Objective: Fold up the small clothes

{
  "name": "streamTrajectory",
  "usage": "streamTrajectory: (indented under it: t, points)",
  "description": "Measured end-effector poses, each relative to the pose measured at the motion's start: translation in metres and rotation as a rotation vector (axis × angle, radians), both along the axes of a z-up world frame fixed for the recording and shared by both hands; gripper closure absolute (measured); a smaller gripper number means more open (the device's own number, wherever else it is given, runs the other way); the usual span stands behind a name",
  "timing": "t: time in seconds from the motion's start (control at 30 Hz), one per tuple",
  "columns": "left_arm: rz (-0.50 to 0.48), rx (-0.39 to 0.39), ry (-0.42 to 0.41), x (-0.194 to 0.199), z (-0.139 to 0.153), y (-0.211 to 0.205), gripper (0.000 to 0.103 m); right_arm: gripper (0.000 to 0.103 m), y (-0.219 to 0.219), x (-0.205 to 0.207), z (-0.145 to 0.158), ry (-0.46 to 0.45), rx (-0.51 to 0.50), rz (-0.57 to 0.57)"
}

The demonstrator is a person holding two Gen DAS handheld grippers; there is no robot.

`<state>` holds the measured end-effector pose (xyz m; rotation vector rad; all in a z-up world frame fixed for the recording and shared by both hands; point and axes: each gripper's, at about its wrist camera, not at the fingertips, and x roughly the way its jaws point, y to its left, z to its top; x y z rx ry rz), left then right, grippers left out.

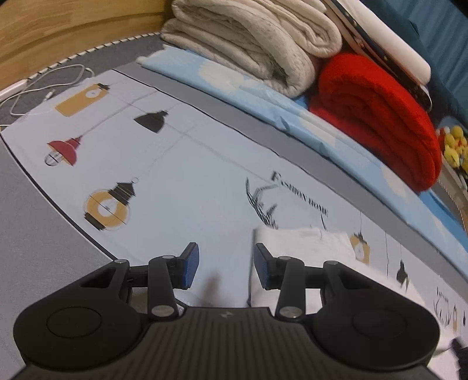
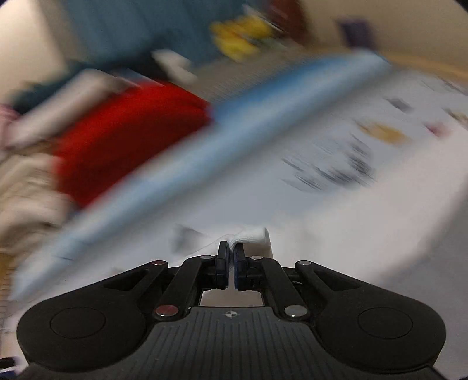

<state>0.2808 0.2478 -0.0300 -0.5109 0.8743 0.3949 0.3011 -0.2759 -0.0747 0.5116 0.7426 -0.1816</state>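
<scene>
A small white garment [image 1: 307, 242] lies folded on the pale sheet printed with lanterns [image 1: 181, 181]. My left gripper [image 1: 225, 257] hovers over the sheet, open, with nothing between its blue pads; the right-hand pad sits at the garment's left edge. In the blurred right wrist view my right gripper [image 2: 231, 251] is shut on a bunched fold of the white garment [image 2: 251, 235], which sticks out just past the fingertips.
A folded beige blanket [image 1: 248, 43] and a rolled red blanket [image 1: 380, 117] rest on a light-blue cloth [image 1: 263, 96] at the back. A white cable [image 1: 44, 84] lies far left by the wooden board [image 1: 73, 26]. Yellow toys [image 1: 454, 143] are at the right.
</scene>
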Motion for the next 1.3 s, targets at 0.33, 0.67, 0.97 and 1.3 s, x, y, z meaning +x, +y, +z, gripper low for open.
streamTrajectory:
  t: [0.33,0.67,0.97,1.3]
  points:
    - [-0.252,-0.036,0.09,0.017,-0.035,-0.05,0.056,0.101,-0.024,-0.019,0.022,-0.242,0.096,0.103]
    - [-0.382,0.133,0.229,0.017,-0.064,-0.075,0.056,0.093,-0.056,0.002,-0.026,0.173,0.01,-0.095]
    - [-0.408,0.186,0.281,0.018,-0.073,-0.087,0.052,0.089,-0.07,0.023,-0.065,0.322,0.158,-0.037]
    - [-0.452,0.122,0.22,0.02,-0.075,-0.112,0.051,0.085,-0.129,0.025,-0.038,0.214,0.114,-0.121]
